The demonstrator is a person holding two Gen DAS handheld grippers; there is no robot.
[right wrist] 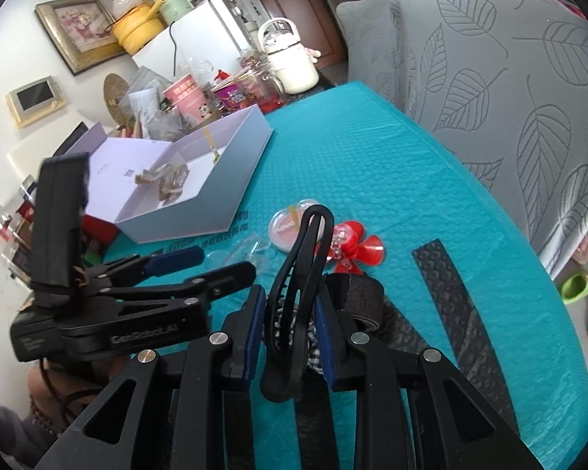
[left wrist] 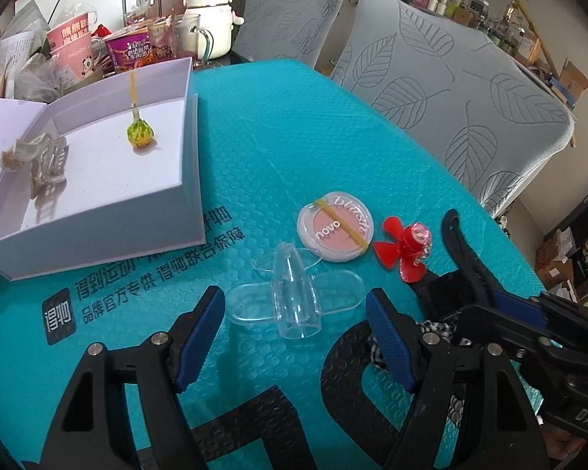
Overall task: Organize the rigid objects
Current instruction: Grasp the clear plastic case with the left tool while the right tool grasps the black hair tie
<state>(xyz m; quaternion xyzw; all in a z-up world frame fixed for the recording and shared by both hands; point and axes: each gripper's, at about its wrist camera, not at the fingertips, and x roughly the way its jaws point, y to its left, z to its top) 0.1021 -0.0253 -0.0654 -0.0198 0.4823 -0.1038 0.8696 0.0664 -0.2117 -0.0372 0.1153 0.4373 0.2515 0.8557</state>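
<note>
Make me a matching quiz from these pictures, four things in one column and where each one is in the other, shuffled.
Things:
1. lollipop
2. black clip
3. clear piece
4. rubber band

Places:
A. between the open left gripper's fingers
B. in the white box
C. across the blush compact
D. in the right gripper

Pairs: 1-B, 2-D, 3-A, 4-C

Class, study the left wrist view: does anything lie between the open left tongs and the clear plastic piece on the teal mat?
Nothing visible does. The left tongs stand open on either side of the clear plastic piece, with only bare teal mat around it.
</note>
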